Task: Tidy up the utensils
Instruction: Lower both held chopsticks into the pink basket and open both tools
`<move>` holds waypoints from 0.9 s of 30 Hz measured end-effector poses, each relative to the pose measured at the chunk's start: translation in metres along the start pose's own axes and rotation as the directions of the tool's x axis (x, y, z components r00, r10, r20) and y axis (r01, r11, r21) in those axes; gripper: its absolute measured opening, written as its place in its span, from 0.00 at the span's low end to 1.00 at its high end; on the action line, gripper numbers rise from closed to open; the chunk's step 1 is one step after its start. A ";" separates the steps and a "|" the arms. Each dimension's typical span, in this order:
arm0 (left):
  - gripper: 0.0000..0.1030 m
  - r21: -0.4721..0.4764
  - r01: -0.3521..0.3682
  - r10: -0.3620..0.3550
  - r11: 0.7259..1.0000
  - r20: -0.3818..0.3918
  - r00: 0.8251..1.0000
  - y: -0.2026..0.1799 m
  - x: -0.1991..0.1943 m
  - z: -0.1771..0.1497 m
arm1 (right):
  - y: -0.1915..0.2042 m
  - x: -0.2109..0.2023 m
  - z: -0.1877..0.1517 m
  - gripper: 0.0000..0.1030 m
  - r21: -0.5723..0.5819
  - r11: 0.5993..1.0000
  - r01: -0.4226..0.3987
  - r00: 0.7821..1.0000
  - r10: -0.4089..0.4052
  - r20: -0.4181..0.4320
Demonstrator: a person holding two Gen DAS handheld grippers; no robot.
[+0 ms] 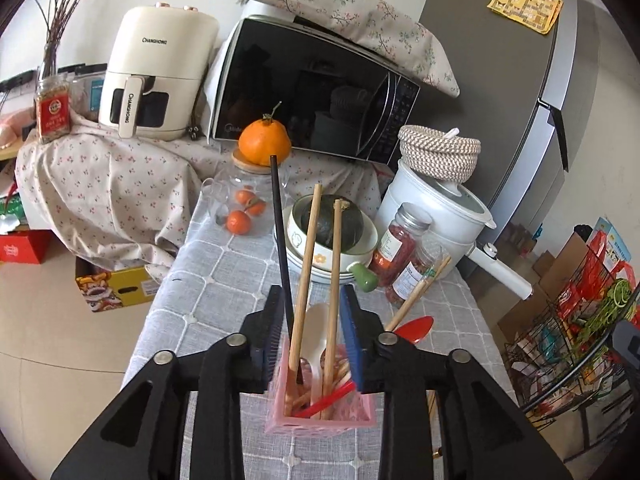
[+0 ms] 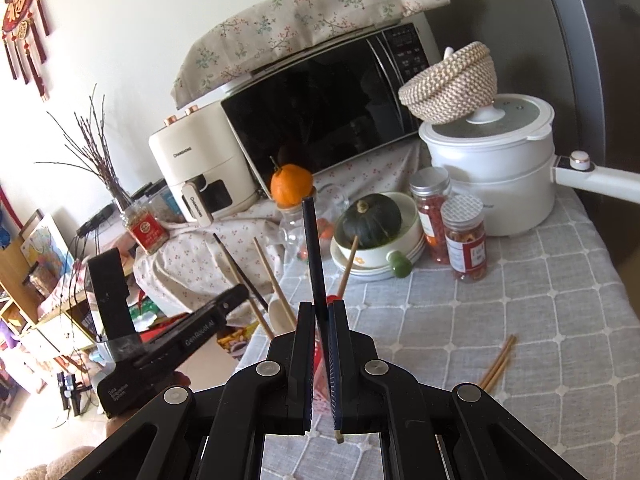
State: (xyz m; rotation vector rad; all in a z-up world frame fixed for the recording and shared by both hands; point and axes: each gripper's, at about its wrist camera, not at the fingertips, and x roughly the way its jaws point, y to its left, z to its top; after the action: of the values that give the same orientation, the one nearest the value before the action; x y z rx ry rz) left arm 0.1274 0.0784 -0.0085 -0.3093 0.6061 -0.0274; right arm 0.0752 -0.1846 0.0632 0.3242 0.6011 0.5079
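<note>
My left tool [image 1: 311, 304] straddles the pink utensil holder [image 1: 320, 404], its jaws spread wide with one pad on each side of the rim. I can't tell whether the pads press the walls or only bracket them, but I judge the point is to keep the light plastic box from tipping or sliding while things drop in. Inside stand a black chopstick [image 1: 280, 232], two wooden chopsticks [image 1: 306, 276], a white spoon [image 1: 316, 332] and a red straw-like stick [image 1: 328, 400], all leaning against the far wall because the holder is deep and narrow.

My right tool [image 2: 320, 312] is closed almost fully on a dark chopstick [image 2: 314, 256], pinched low on its shaft so the long end points up and away. That grip gives me a clear line to lower it end-first into the holder, which sits just left of it; the left tool's body [image 2: 176, 340] shows there from the side.

Still loose on the grey checked desk [image 2: 540, 320] is a pair of wooden chopsticks [image 2: 498, 364], lying flat well to the right. In the left view, a red spoon [image 1: 414, 328] and another wooden pair [image 1: 418, 292] lie beside the holder, near the spice jars [image 1: 404, 252]. I reckon sorting is roughly halfway, with the dark chopstick the piece now in hand.
</note>
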 end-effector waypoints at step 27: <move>0.59 0.051 -0.080 0.092 0.996 -0.331 0.939 0.054 -0.022 -0.028 | 0.059 0.104 0.010 0.05 0.008 0.995 0.096 0.993 -0.096 0.063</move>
State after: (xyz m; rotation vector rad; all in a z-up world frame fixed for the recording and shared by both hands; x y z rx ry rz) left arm 0.0894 0.1245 -0.0341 -0.2437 0.9540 -0.0064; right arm 0.1338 -0.0813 0.0493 0.3133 0.5540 0.4026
